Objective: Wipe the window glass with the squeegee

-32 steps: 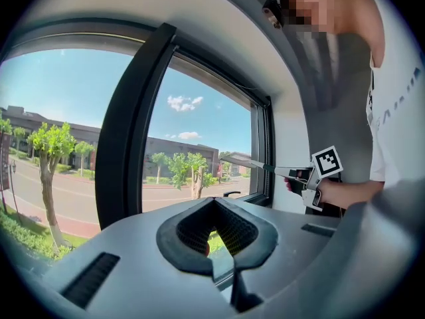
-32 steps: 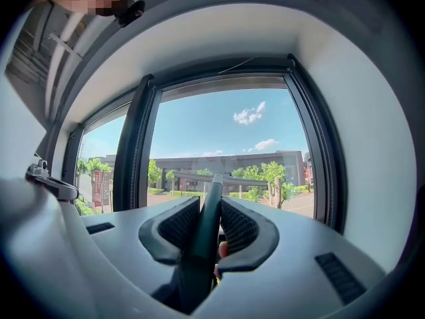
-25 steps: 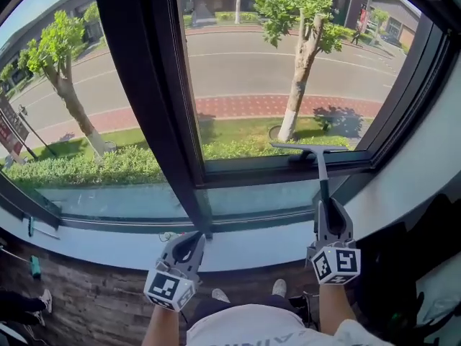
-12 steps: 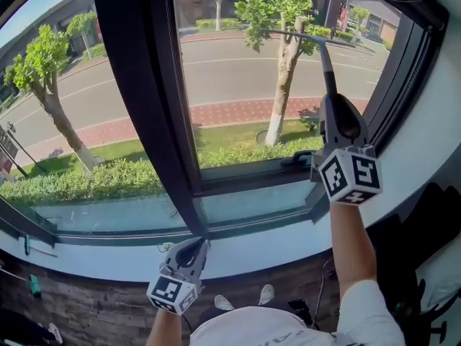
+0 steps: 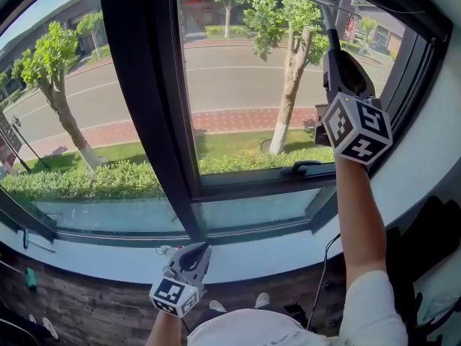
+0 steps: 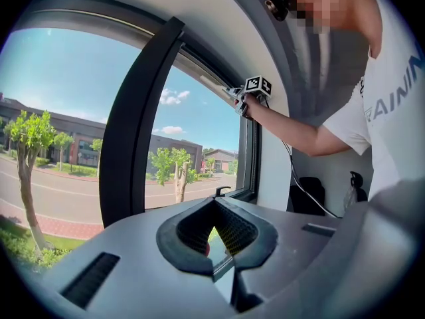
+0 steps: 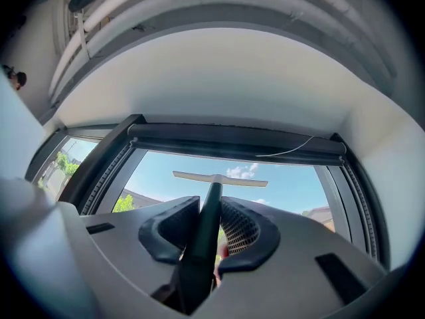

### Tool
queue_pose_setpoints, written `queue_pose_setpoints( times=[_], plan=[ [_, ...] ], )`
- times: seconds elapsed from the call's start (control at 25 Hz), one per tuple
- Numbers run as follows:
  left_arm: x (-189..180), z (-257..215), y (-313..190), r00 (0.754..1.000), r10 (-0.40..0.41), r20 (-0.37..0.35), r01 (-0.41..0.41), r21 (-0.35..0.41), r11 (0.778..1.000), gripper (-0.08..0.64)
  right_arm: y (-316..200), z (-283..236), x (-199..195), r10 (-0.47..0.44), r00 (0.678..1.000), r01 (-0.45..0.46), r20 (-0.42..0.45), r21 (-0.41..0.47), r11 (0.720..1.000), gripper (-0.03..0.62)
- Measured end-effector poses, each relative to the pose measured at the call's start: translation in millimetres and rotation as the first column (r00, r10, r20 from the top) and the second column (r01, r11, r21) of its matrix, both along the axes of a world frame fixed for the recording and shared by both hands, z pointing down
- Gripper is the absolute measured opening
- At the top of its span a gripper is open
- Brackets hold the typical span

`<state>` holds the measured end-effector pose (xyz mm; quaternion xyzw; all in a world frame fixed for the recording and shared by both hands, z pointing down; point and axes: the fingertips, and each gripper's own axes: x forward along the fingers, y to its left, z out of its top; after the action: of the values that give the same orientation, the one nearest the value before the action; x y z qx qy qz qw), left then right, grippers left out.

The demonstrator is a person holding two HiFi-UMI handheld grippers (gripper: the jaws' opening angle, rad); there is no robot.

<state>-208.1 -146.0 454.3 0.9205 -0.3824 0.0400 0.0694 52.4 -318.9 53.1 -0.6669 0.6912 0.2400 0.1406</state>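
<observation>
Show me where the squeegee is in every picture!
Head view: squeegee at top right, sticking up out of the right gripper.
Left gripper view: squeegee small, upper middle, near the window's top.
Right gripper view: squeegee in the centre, handle clamped between the jaws.
Shared landmark: dark window post.

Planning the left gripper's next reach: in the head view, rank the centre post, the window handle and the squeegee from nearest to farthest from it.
1. The centre post: its foot is just above the left gripper.
2. The window handle: on the lower frame, further right.
3. The squeegee: top right, in the right gripper.
</observation>
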Motion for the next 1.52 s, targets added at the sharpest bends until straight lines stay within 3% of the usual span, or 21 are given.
queue_pose_setpoints(
  times=[0.48, 1.52],
  plan=[
    [6, -5, 2, 1.0, -0.017, -0.012, 0.017, 0.002, 1.0, 0.015, -10, -42, -25, -0.037, 0.998, 0.039, -0.053, 0.043, 0.998, 0.1],
    [0, 1, 2, 0.997, -0.069, -0.016, 0.069, -0.024, 0.997, 0.015, -9, 84, -18, -0.017, 0.997, 0.01, -0.079, -0.101, 0.995, 0.1]
  ],
)
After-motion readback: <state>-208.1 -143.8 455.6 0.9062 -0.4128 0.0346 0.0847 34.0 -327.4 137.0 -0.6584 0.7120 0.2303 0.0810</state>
